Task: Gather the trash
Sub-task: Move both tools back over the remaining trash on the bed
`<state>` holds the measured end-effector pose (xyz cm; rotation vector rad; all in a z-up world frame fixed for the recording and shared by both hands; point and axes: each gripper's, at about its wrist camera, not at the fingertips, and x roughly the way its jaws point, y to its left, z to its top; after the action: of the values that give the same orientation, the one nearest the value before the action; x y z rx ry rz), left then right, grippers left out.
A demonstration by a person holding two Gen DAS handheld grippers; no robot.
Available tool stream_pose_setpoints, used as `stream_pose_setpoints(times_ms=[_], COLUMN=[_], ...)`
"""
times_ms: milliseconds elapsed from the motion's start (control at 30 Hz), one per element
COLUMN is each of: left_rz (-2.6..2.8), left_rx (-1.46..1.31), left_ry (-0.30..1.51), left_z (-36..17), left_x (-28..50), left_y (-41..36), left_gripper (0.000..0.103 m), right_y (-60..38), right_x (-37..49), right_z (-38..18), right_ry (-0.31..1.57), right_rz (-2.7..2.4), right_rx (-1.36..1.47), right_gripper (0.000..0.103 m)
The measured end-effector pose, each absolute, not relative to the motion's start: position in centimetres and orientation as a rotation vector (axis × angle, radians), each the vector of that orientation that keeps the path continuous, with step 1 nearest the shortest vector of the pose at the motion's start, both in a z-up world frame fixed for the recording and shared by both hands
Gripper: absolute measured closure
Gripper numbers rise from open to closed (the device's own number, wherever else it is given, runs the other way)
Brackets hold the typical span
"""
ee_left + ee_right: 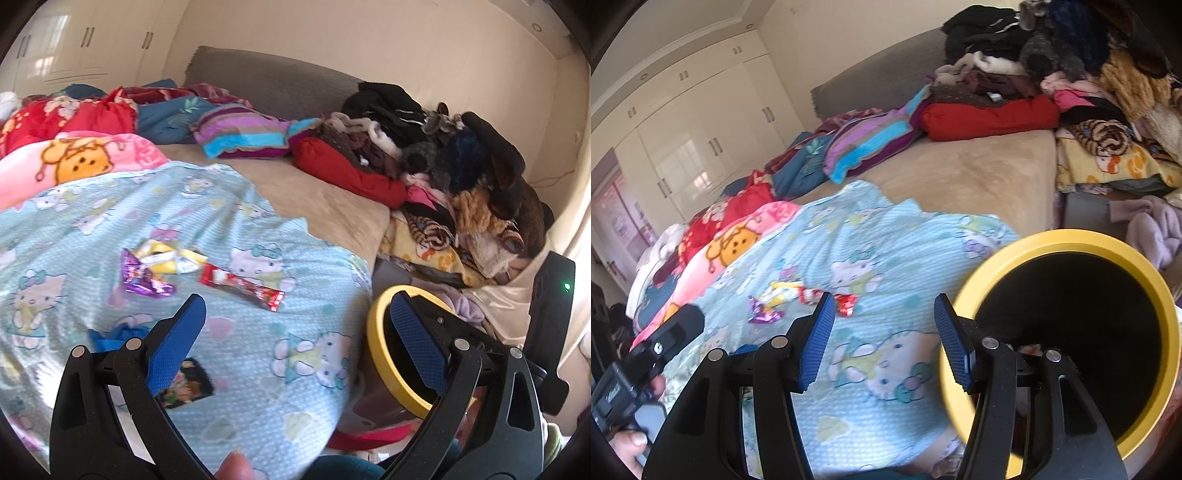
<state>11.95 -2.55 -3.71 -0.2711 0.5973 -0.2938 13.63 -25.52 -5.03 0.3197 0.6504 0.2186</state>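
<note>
Two grippers hover wide apart and empty: the left gripper (297, 325) at lower centre of its view, the right gripper (884, 332) likewise. Beyond them, centre frame, the red wrapper (242, 286), purple wrapper (142, 277) and yellow wrapper (166, 254) lie clustered on the blue blanket (258, 369). At lower right the yellow-rimmed bin (1145, 280) sits beside the bed, probably kept close to receive them.

Bright daylight, fisheye-warped edges, slight blur
</note>
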Motion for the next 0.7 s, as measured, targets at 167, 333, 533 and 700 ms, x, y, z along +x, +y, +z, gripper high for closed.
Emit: stream_pose_setpoints(times_ms=[167, 333, 533, 700], left_rz=[-0.255, -0.218, -0.169, -0.121], left_rx=[-0.289, -0.305, -0.323, -0.341], left_ry=[0.590, 0.584, 0.583, 0.587], left_z=[-3.8, -3.7, -3.9, -4.4], left_x=[11.6, 11.3, 11.0, 10.5], left_y=[-0.6, 1.3, 3.7, 6.0], left_gripper=[0.011, 0.011, 0.011, 0.011], right_y=[-23.3, -20.9, -18.1, -16.2], right_x=[13.2, 12.8, 12.2, 11.7], right_z=[-5.0, -5.0, -5.5, -6.1], right_ry=[0.660, 0.669, 0.692, 0.710], right_rz=[0.270, 0.328, 0.400, 0.445], right_rx=[0.297, 0.267, 0.236, 0.217], right_gripper=[0.049, 0.049, 0.049, 0.049])
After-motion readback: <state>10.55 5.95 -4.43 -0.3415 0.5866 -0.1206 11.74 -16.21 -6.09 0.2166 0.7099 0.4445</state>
